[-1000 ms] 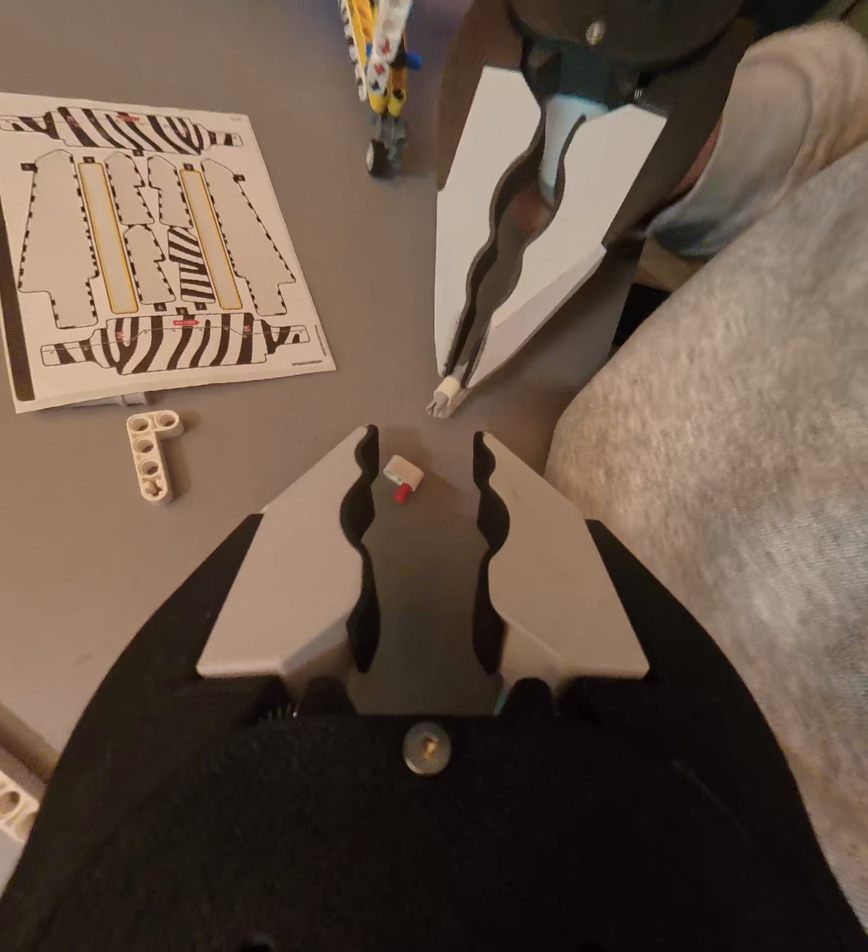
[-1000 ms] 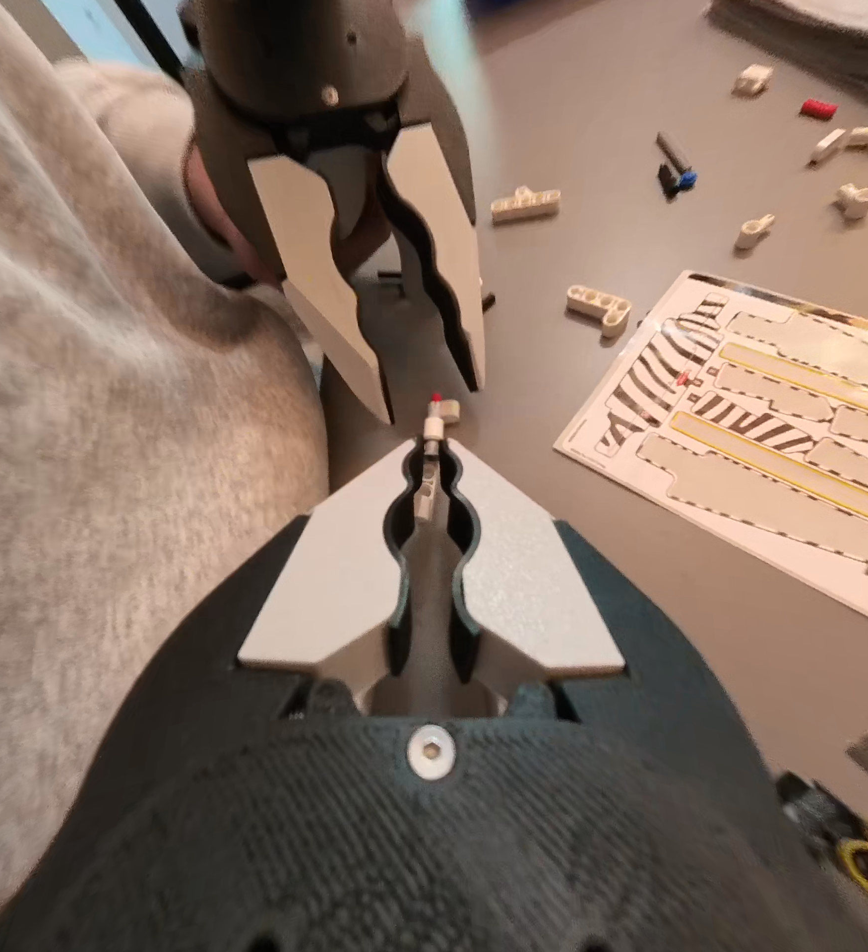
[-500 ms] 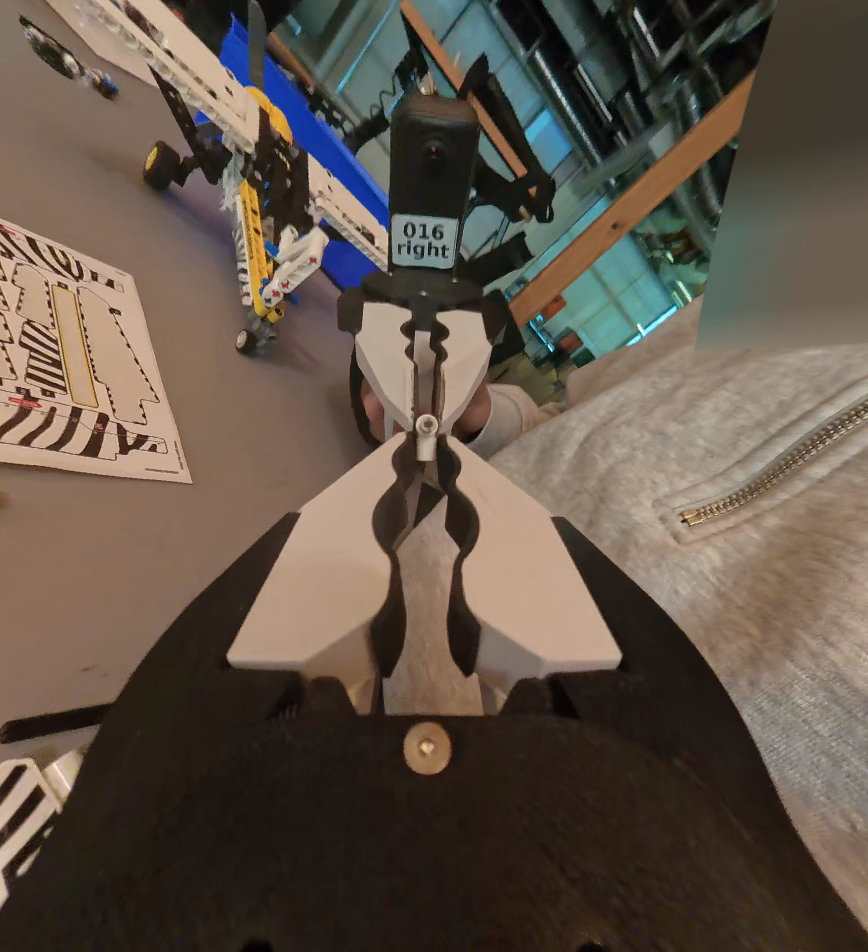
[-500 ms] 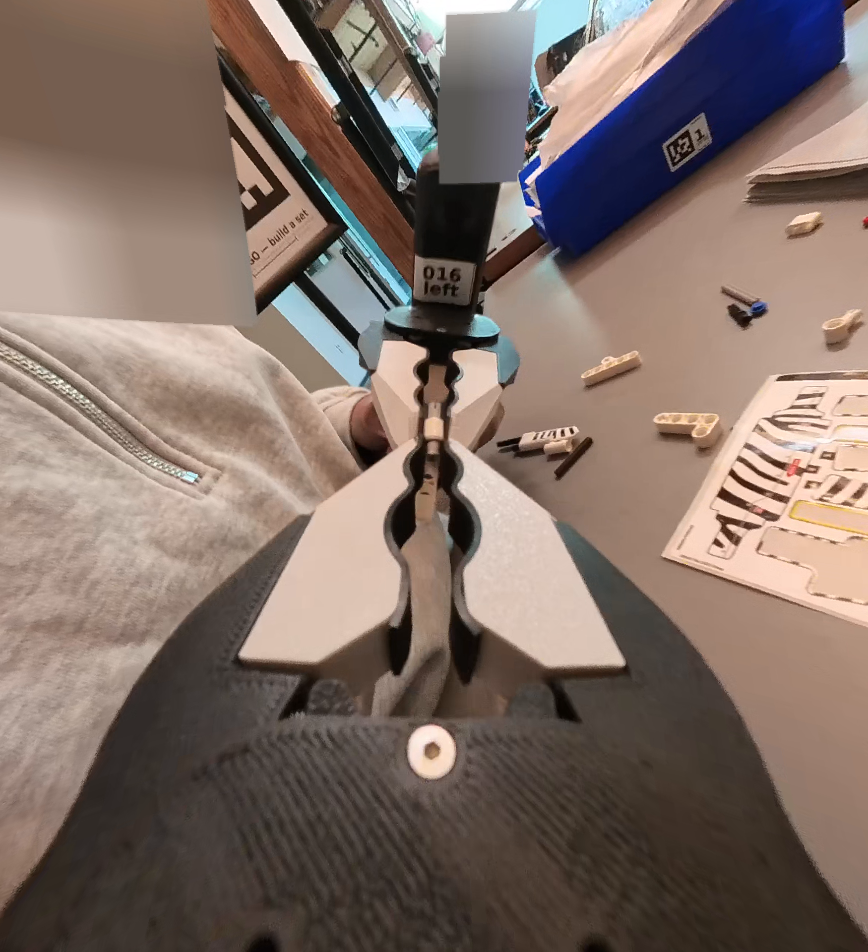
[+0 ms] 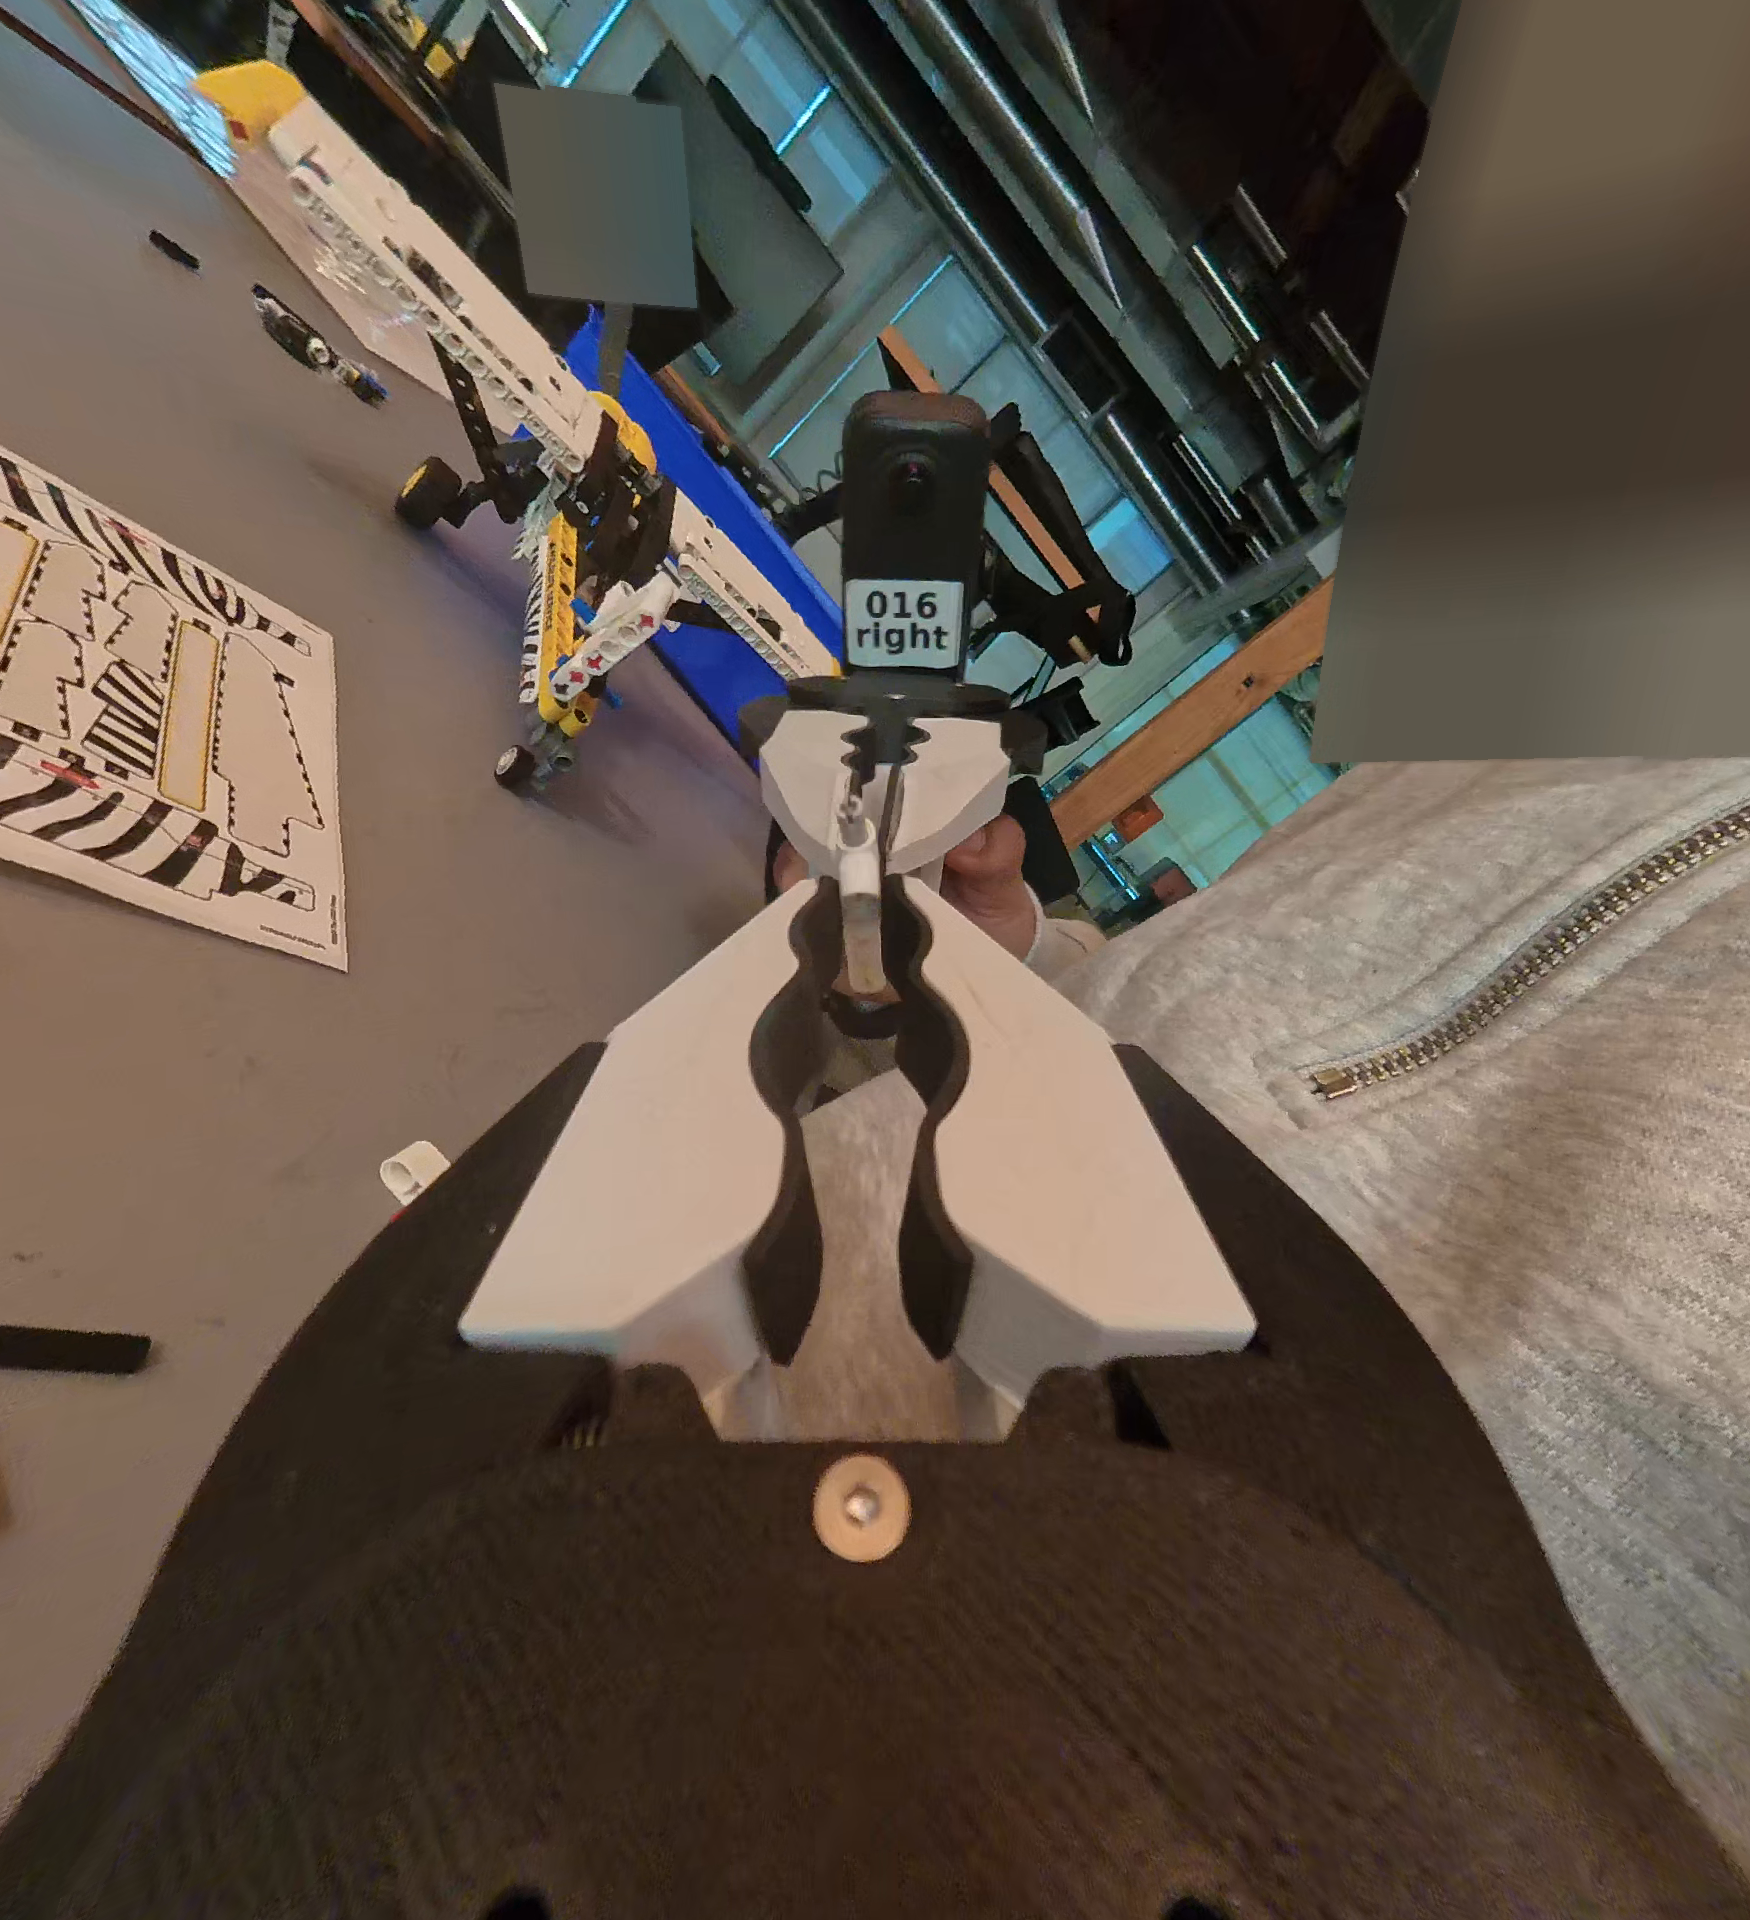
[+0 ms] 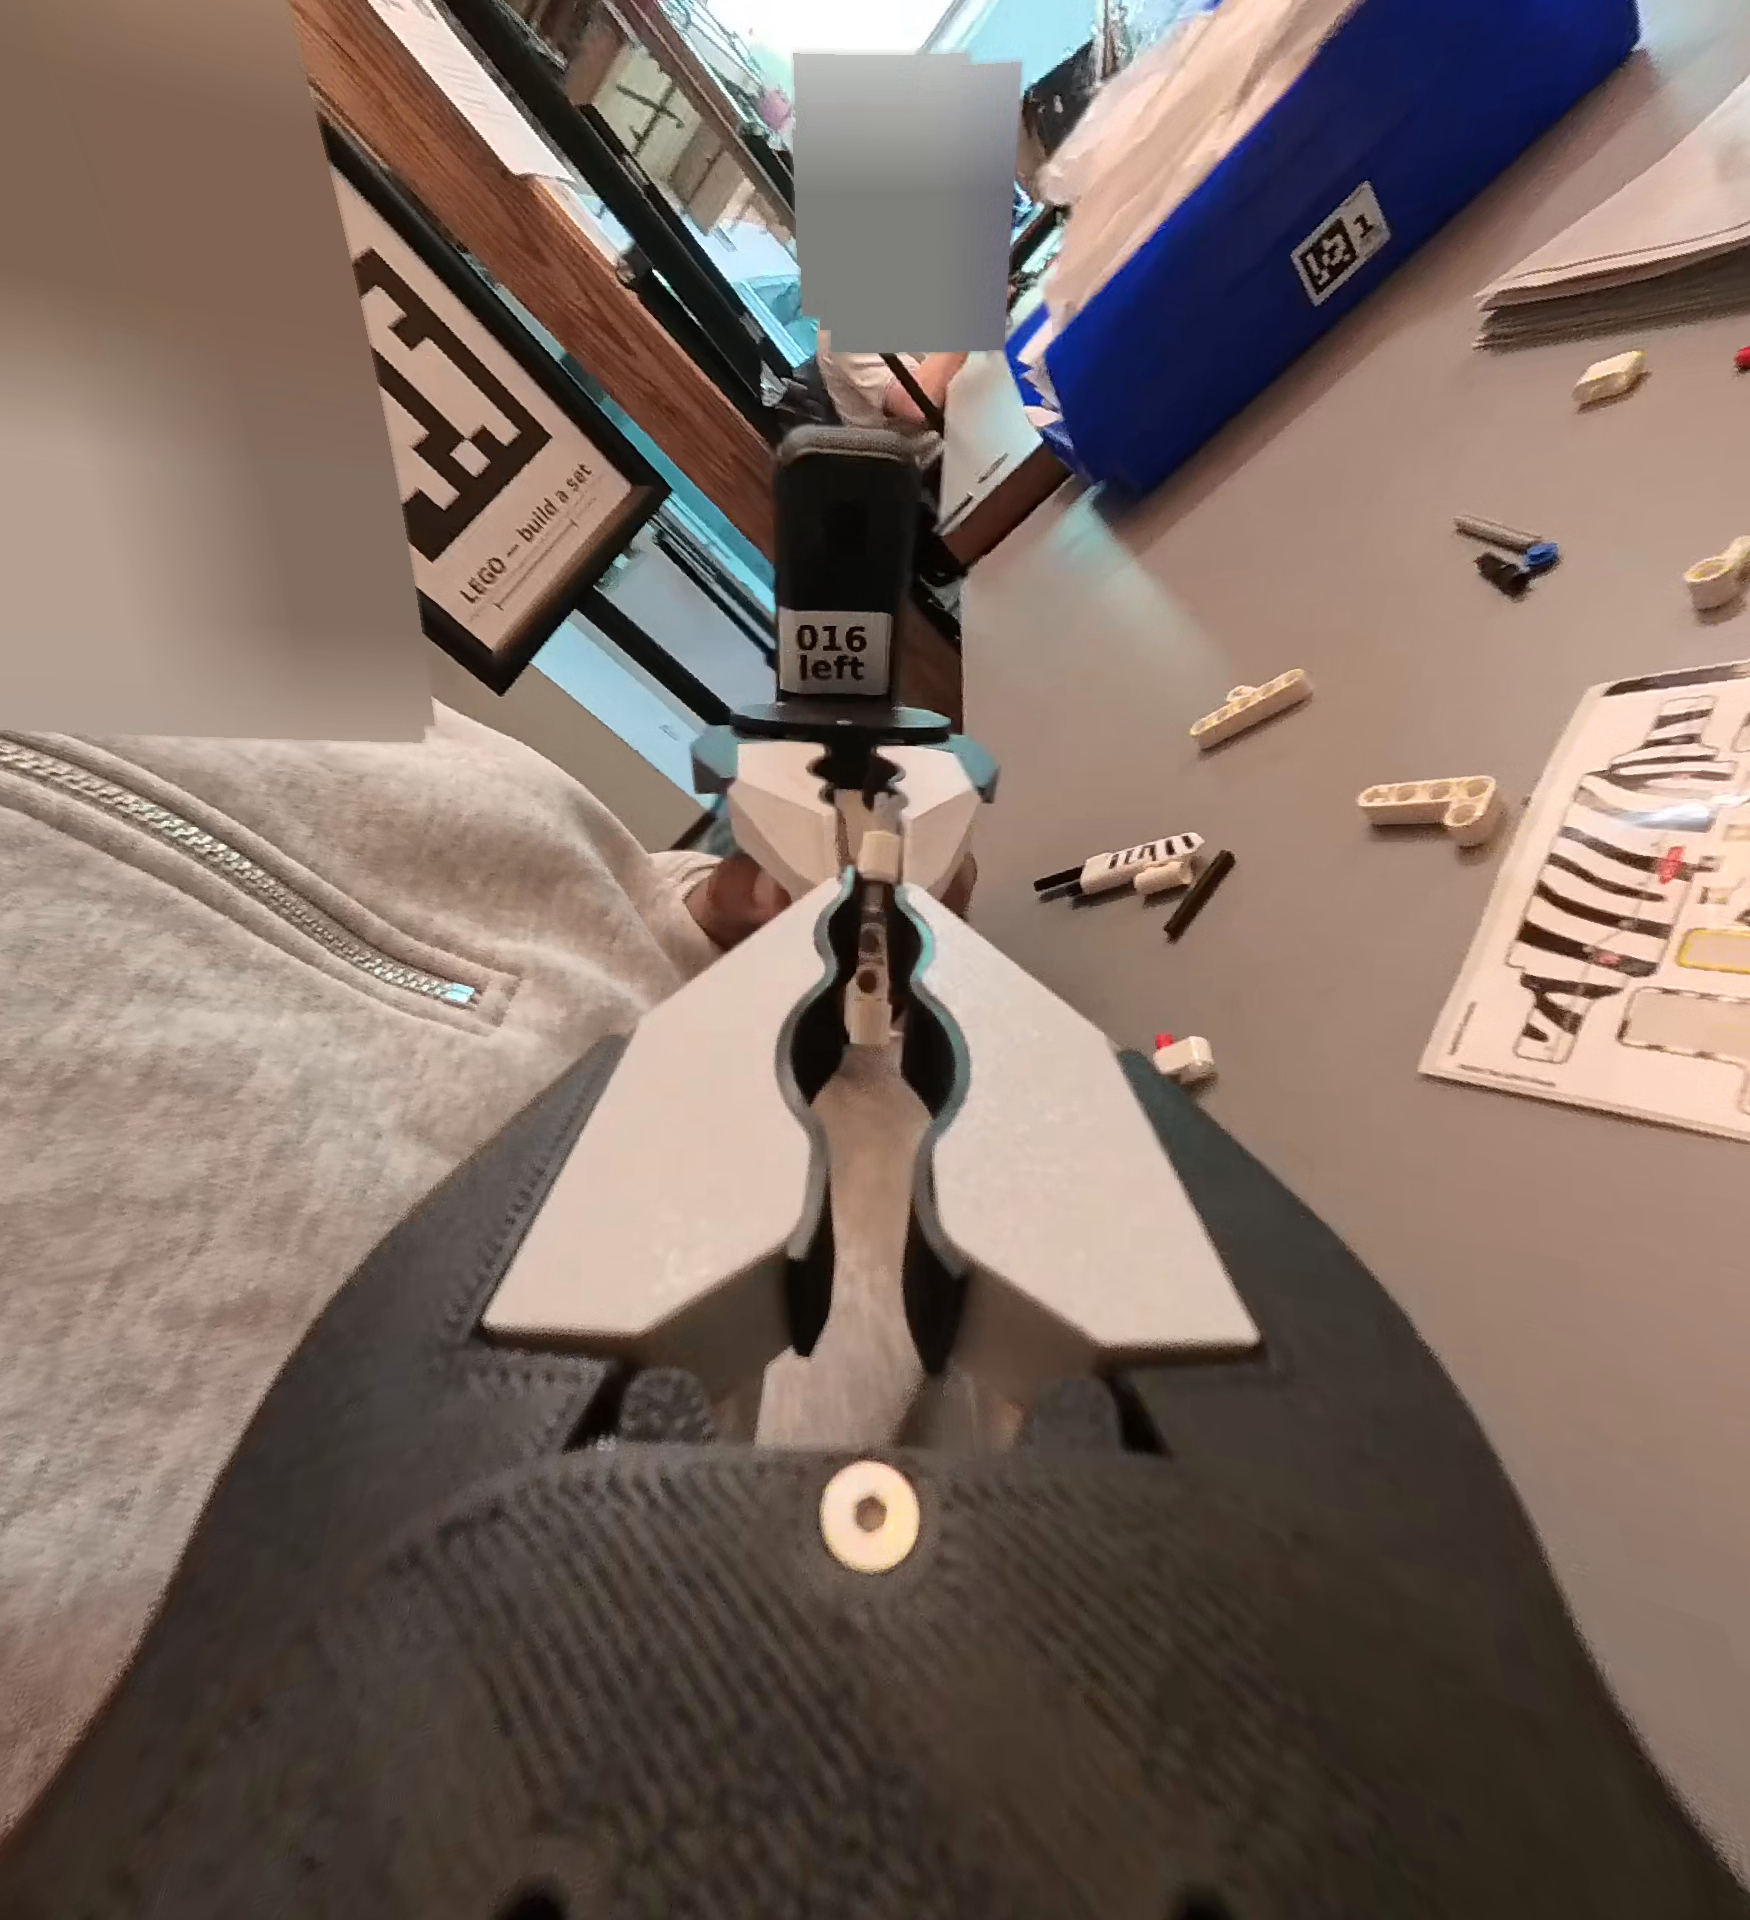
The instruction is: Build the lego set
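Both grippers are held up off the grey table (image 5: 227, 1091), tip to tip, in front of a grey zipped top (image 5: 1473, 1195). My left gripper (image 5: 858, 902) is shut on one end of a thin white lego piece (image 5: 857, 857). My right gripper (image 6: 871, 896) is shut on the other end of the piece (image 6: 866, 997). In the left wrist view the right gripper (image 5: 876, 805) faces me; in the right wrist view the left gripper (image 6: 858, 826) does. A small white and red piece (image 6: 1185, 1055) lies on the table beside the right gripper; it also shows in the left wrist view (image 5: 412, 1166).
A zebra-striped sticker sheet (image 5: 123, 675) lies flat on the table. A partly built yellow, white and black model (image 5: 580, 582) stands behind it by a blue bin (image 6: 1318, 260). Loose white beams (image 6: 1432, 805), a black axle (image 6: 1198, 894) and a paper stack (image 6: 1681, 229) lie around. My two grippers' fingertips are within a few centimetres of each other.
Both grippers rose from the table and tipped up to face each other. The left gripper went from open to shut on the white piece. The white and red piece stayed on the table.
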`<state>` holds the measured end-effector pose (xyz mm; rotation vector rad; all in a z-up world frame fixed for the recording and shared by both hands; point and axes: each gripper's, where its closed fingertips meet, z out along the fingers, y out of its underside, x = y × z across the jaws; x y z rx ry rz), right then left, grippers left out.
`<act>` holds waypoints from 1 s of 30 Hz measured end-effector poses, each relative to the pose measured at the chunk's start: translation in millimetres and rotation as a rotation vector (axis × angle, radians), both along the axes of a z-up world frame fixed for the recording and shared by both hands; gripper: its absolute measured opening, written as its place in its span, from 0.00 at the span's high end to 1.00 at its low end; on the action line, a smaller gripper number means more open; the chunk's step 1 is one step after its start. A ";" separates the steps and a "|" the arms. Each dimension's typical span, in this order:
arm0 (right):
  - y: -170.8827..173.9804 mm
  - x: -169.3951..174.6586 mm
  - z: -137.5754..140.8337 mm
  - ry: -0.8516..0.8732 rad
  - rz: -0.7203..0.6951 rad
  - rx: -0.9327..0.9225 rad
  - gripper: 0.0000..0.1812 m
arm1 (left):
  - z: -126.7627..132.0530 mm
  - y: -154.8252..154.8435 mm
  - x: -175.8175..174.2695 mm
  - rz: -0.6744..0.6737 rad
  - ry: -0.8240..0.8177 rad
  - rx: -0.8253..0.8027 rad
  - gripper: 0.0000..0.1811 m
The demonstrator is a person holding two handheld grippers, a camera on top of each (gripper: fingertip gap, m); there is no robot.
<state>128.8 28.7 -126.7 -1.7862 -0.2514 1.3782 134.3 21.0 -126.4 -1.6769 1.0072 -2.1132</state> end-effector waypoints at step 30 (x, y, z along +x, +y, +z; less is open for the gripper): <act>30.1 -6.5 -1.5 0.099 -0.094 -0.025 0.95 | -1.5 29.2 -9.2 0.076 -0.039 -0.183 0.97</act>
